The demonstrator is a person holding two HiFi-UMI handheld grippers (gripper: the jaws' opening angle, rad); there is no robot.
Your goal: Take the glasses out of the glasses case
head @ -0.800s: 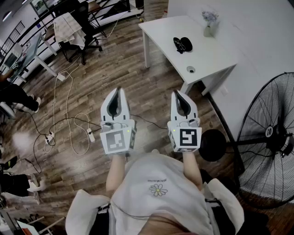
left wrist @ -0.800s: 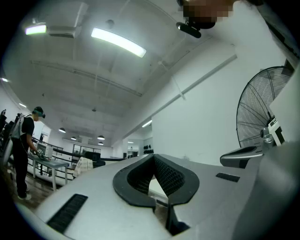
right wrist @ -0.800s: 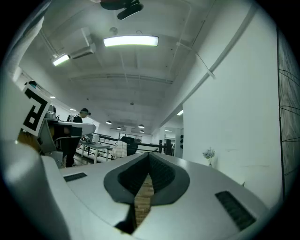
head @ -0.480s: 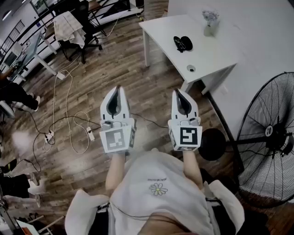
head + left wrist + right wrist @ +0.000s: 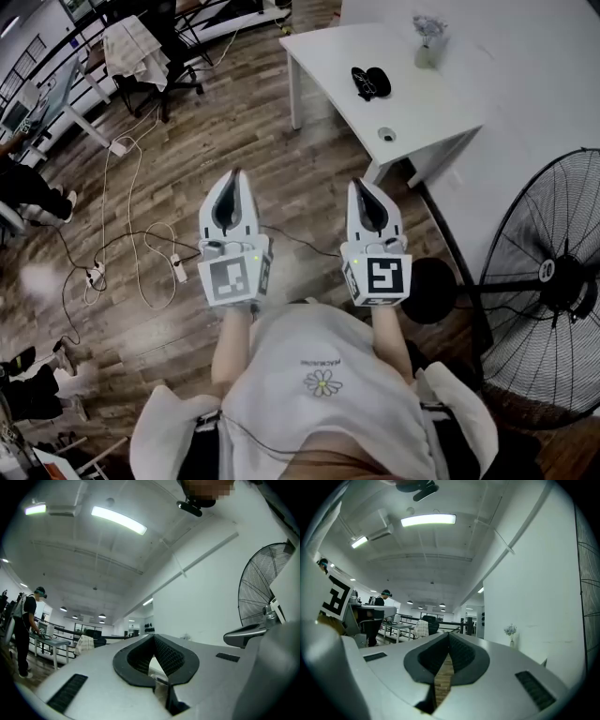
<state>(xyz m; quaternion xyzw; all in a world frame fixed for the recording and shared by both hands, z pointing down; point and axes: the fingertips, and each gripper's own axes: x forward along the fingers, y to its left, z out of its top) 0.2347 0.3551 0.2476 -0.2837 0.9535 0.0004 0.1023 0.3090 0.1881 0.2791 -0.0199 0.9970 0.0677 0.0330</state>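
A small black glasses case [image 5: 371, 82] lies on the white table [image 5: 412, 103] at the top of the head view, too small to tell if it is open. Both grippers hang in the air over the wooden floor, well short of the table. My left gripper [image 5: 234, 174] is shut with nothing between its jaws, and so is my right gripper [image 5: 359, 185] beside it. In the left gripper view the left gripper [image 5: 153, 636] has its dark pads meeting at the tip. In the right gripper view the right gripper [image 5: 449, 634] shows the same, with only floor visible through the gap.
A little vase of flowers [image 5: 427, 45] and a small round object [image 5: 386, 135] also sit on the table. A large standing fan [image 5: 548, 281] is at the right. Cables and a power strip [image 5: 141, 253] trail over the floor at the left. Desks, chairs and people stand further left.
Hardly anything: the head view has drifted a little, so the table sits slightly higher in the picture. Both grippers stay shut, side by side.
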